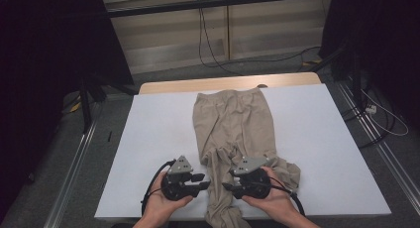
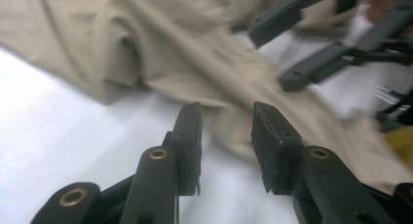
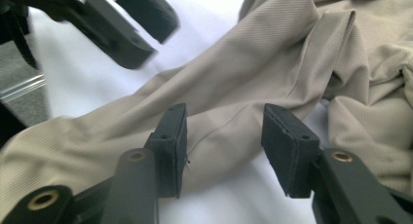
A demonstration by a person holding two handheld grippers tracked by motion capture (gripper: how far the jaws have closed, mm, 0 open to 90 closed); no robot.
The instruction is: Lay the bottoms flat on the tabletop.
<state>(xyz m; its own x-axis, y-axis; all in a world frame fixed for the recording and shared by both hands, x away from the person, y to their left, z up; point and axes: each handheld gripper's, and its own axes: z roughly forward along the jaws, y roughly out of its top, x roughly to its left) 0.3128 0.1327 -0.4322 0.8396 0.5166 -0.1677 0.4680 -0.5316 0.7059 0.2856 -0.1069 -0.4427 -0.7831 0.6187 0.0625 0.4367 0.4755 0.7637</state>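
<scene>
The beige trousers (image 1: pixel 233 134) lie down the middle of the white bench (image 1: pixel 148 139), waistband at the far end, the two legs twisted over each other near the person, one leg trailing off the near edge. The left gripper (image 1: pixel 202 181) and right gripper (image 1: pixel 227 184) face each other across that leg, both with jaws apart and no cloth pinched. The risk, as I judge it, is that the overhanging leg's weight drags the cloth off the bench, or that a gripper closing now catches two layers at the crossing and tightens the twist. The right gripper view shows a seam running between its pads (image 3: pixel 170 146), with the fabric underneath; the left gripper view shows its pads (image 2: pixel 190 136) above bare bench just short of the cloth edge, a difference the high view hides
</scene>
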